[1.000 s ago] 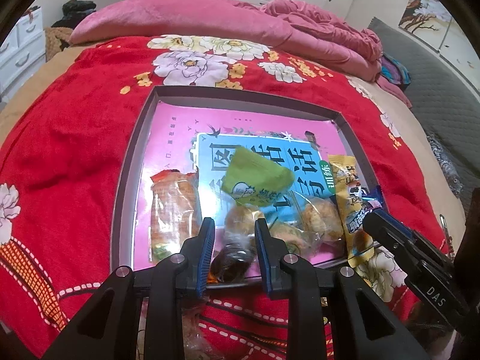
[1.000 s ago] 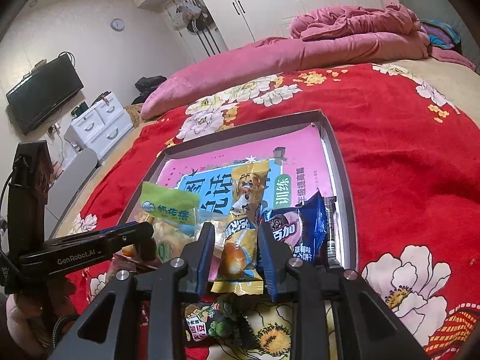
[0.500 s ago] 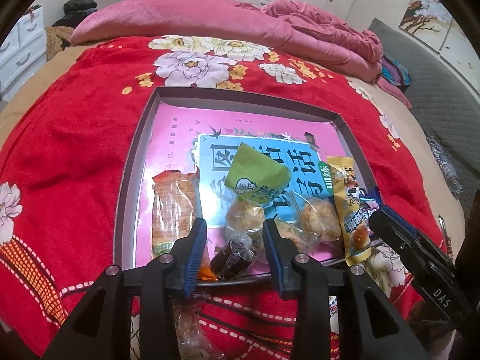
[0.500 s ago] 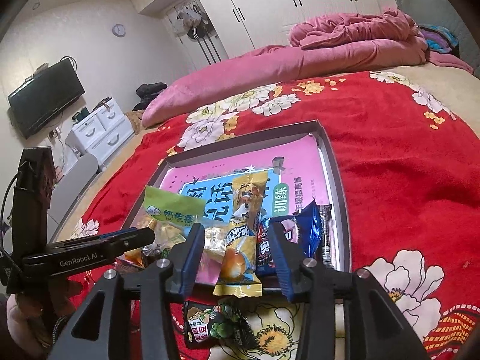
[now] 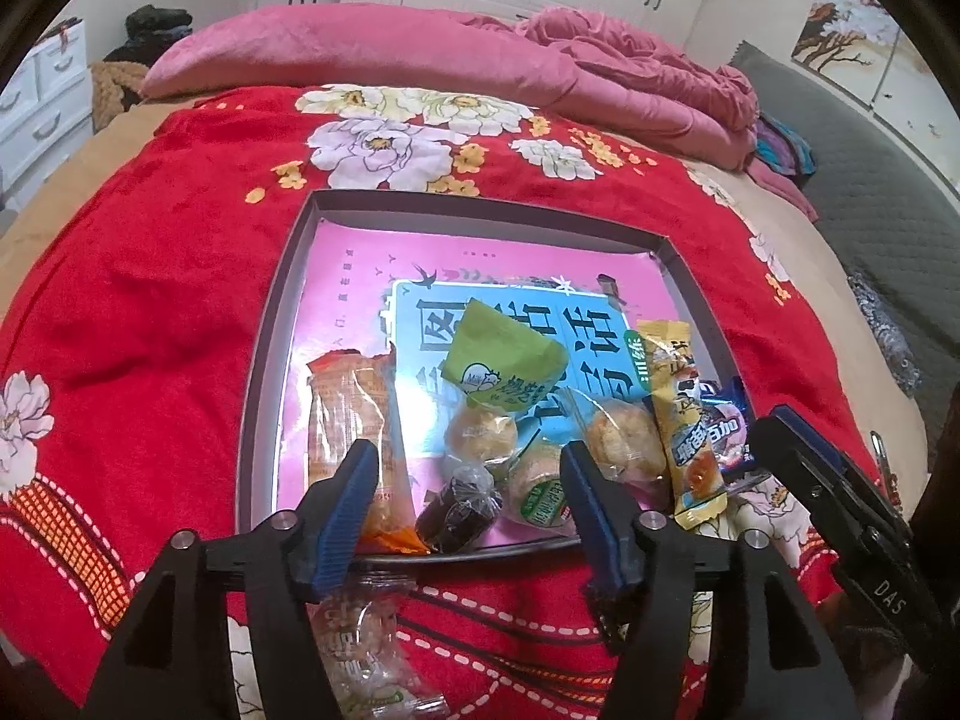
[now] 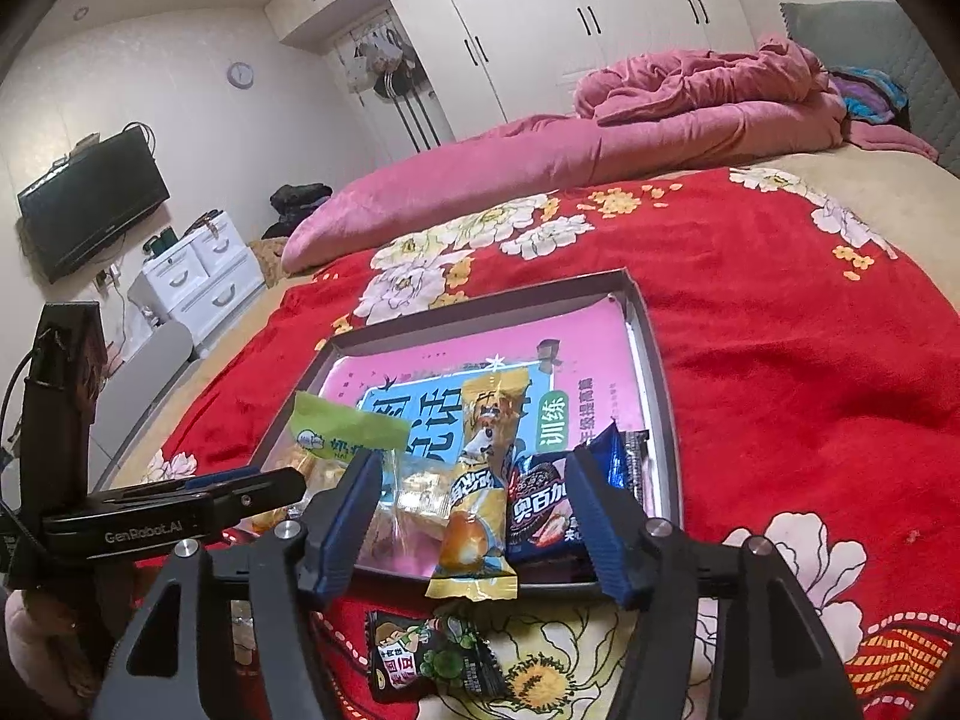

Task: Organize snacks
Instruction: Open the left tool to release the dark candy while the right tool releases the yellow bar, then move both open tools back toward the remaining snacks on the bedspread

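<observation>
Red floral bedspread (image 5: 150, 300); "GenRobot.AI" on left tongs (image 6: 288, 483); both tongs (image 6: 474, 510) spread, empty.

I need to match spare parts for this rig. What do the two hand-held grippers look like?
Both are black, with angular plastic arms, silver screw heads and ribbed blue pads on the fingers. In its own view the left gripper shows this plainly, as does the right gripper. Seen from the side, the left body reads "GenRobot.AI" in pale letters with a thin cable behind it; the right one is marked "DAS".
</observation>
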A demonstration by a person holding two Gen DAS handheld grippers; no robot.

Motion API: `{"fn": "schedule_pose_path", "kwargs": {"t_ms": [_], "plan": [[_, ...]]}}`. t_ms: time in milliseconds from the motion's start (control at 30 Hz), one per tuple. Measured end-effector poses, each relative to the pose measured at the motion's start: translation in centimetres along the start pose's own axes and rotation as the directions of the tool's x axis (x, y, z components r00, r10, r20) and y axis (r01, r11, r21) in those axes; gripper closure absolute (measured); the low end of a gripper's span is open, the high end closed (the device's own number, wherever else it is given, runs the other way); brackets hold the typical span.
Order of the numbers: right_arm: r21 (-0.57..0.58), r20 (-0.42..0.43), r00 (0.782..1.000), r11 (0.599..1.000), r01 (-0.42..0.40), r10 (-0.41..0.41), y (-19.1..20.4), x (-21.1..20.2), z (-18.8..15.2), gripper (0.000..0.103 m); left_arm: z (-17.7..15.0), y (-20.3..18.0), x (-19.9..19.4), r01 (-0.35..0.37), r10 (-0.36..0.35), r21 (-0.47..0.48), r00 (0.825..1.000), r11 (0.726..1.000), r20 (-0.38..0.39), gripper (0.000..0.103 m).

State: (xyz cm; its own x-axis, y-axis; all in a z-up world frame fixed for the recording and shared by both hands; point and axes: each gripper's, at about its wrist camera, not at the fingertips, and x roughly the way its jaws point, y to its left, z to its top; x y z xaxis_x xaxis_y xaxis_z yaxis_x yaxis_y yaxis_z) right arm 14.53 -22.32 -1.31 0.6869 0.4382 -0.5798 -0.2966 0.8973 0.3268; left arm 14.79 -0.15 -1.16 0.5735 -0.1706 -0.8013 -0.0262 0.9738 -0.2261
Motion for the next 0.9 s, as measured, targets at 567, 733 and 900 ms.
{"fn": "schedule_pose_path", "kwargs": {"t_ms": [567,733,900], "plan": [[0.03,0.043,0.999,1.0,0.006,-0.007,-0.5,-2.2,-0.1,0.028,-0.8,-0.2,-1.8,-0.006,0.006,0.009,1.0,1.0,0.008,0.029],[0.026,0.045,0.999,1.0,0.004,-0.005,-0.1,-2.8,-0.4,0.027,-1.3,-0.3,-2.3,0.0,0.0,0.01,1.0,1.0,0.002,0.029],[0.027,0.052,0.999,1.0,0.009,-0.011,0.1,-3.5,-0.6,0.025,-2.0,-0.5,-2.6,-0.001,0.001,0.016,1.0,1.0,-0.01,0.028]]}}
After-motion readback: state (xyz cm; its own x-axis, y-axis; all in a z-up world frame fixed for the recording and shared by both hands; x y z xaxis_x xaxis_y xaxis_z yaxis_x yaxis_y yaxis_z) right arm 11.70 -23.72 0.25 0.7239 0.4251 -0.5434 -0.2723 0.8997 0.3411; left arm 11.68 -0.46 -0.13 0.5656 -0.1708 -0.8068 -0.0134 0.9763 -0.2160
